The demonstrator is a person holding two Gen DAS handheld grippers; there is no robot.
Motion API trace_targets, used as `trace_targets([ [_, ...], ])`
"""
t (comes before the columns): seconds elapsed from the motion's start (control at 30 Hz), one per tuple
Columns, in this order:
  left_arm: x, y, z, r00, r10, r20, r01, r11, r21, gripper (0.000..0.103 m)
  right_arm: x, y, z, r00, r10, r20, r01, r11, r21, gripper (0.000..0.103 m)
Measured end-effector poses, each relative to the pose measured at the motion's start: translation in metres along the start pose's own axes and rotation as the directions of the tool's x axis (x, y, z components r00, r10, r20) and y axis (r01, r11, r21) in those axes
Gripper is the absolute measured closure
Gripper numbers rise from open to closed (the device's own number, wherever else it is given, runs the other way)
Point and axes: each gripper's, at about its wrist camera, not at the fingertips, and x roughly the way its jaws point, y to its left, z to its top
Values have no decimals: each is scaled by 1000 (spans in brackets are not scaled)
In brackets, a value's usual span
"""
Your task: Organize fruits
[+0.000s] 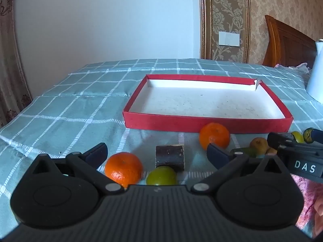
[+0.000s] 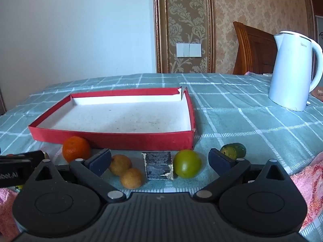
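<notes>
Bed: lying under a green checked cover and carrying everything; the surface looks soft.
Kettle: standing white and upright, well to the right of the tray and beyond it.
Tray: sitting red-walled and white-floored in mid-cover, holding nothing; its far right corner is torn open.
Left claw: hovering just in front of the tray with jaws spread wide, gripping nothing.
Right claw: hovering likewise in front of the tray, jaws fully apart and bare.
Oranges: one resting against the tray's front wall, another lying nearer, just inside the left claw's left finger.
Block: sitting dark and boxy in front of the tray, between the fruits; not a fruit, I judge.
Green fruits: one lying just right of the block, a darker one lying off the tray's front right corner.
Brown fruits: two lying touching, left of the block.
Task state: all fruits lying outside the tray, nothing sorted yet.
Risk, rolling: round fruits probably squirting away from closing pads on the yielding cover.
Risk, mistake: a claw possibly closing on the block.
Risk, collision: claws working side by side, likely bumping.
Risk, tray: a low approach probably shoving the light front wall.
</notes>
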Motion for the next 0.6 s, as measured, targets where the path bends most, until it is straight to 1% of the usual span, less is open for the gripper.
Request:
trace_targets([
  [0.6, 2, -2, -4, 1000, -1, 8, 1, 1000, 15, 0, 1, 5, -1, 1000, 2, -14, -2, 1000, -27, 0],
])
